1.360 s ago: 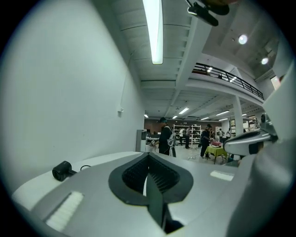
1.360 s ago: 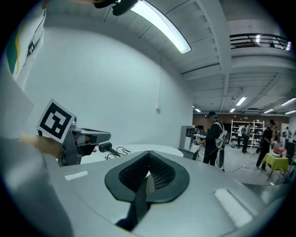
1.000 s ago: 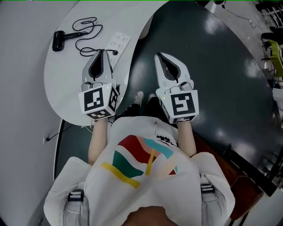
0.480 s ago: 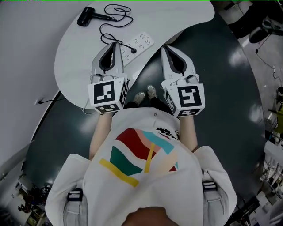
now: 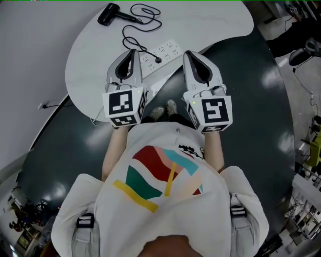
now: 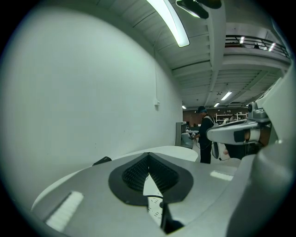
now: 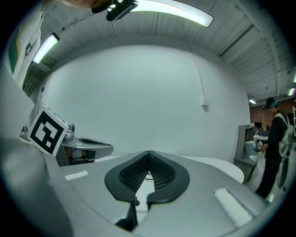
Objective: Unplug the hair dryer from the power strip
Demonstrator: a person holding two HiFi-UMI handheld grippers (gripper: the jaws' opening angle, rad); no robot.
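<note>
Hair dryer (image 5: pixel 108 14): black, lying flat at the far left of the white table (image 5: pixel 210 20); well apart from both grippers.
Cord (image 5: pixel 145 11): black, in loose loops beside the hair dryer handle, then running toward the power strip.
Power strip (image 5: pixel 168 49): white, flat on the table near its front edge, set at a slant; between the two gripper tips in the head view.
Plug (image 5: pixel 158 60): black, seated on the near edge of the power strip; not pulled out.
Left gripper (image 5: pixel 131 51): jaws fully closed, nothing between them; tips above the left end of the power strip, just beside the plug; contact with strip or cord not determinable.
Right gripper (image 5: pixel 189 53): jaws fully closed, nothing between them; tips at the front edge of the table, just right of the power strip, touching neither strip nor plug.
Gripper alignment: side by side, both aimed at the table, marker cubes toward the person's body.
Left gripper view: ribbed black pads (image 6: pixel 138 173) met at the tip; part of the power strip visible below them; hair dryer visible at left on the table.
Right gripper view: pads met at the tip; white table and plain wall (image 7: pixel 148 102) ahead.
Floor (image 5: pixel 251 110): dark, glossy, under the table.
Background: a second person (image 6: pixel 206 134) standing far off.
</note>
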